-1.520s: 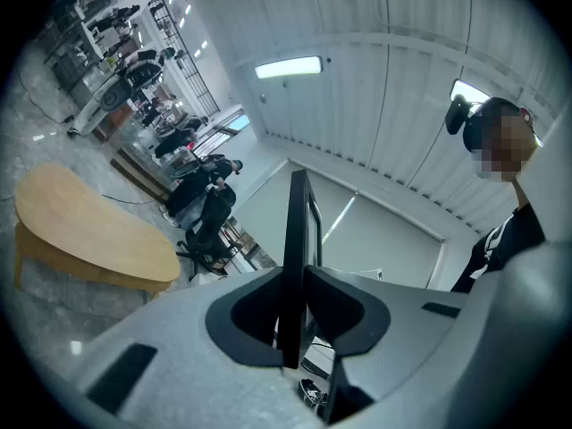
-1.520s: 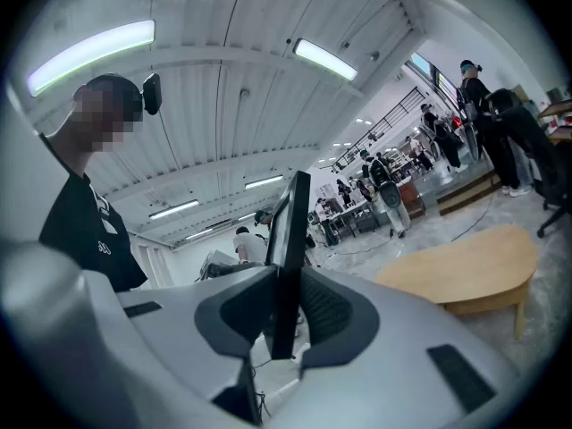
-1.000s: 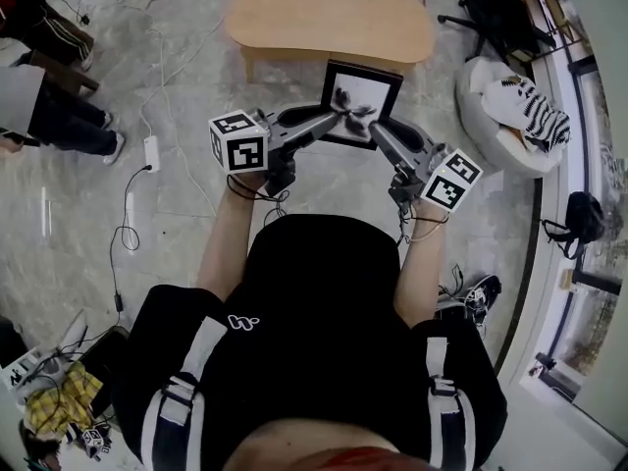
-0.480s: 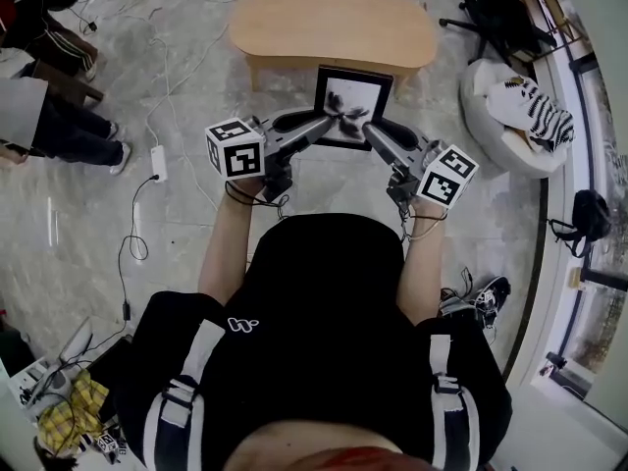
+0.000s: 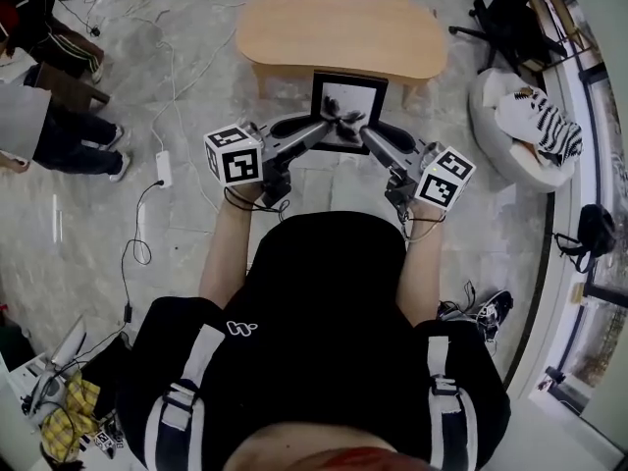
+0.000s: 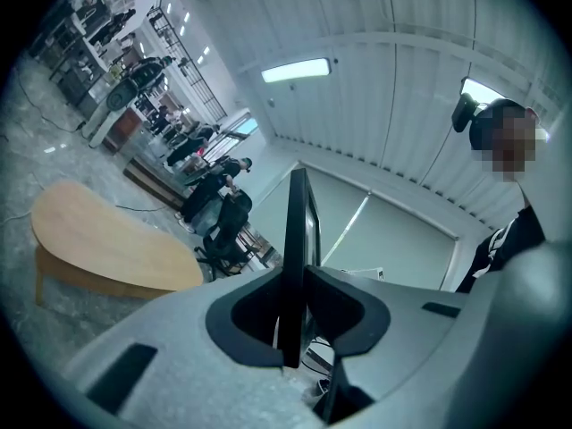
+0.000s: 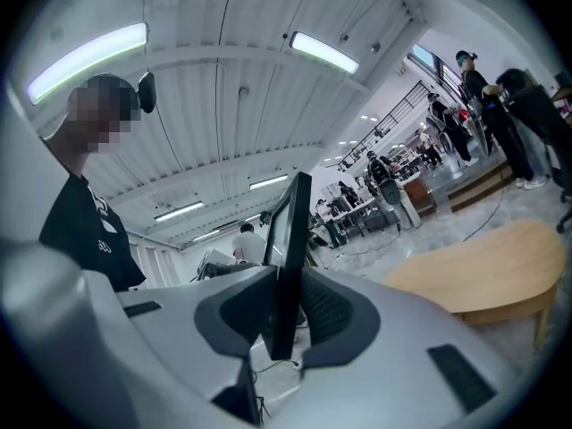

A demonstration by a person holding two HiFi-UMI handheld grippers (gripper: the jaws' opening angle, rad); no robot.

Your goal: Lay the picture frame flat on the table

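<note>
Both grippers clamp the picture frame. It is off the table, held in the air in front of the person's chest. The left gripper pinches the frame's near-left bottom edge. The right gripper pinches the near-right bottom edge. The two tips sit just beside each other, under the dark flower print.

In the left gripper view the frame stands edge-on between the jaws. The pads are narrow and pressed on its two faces. The right gripper view shows the same thing, a thin black edge squeezed between the pads. In both views the frame rises toward the ceiling lights.

The frame has a black border and a white mat. Its face is tipped toward the head camera. From the head view its far edge overlaps the near edge of the wooden table, which lies just beyond it. The table is kidney-shaped and low.

The marker cubes sit out to either side, the left cube and the right cube.

To the right is a white seat with a striped cloth on it. A power strip lies on the marble floor to the left. A seated person's legs are at far left.
</note>
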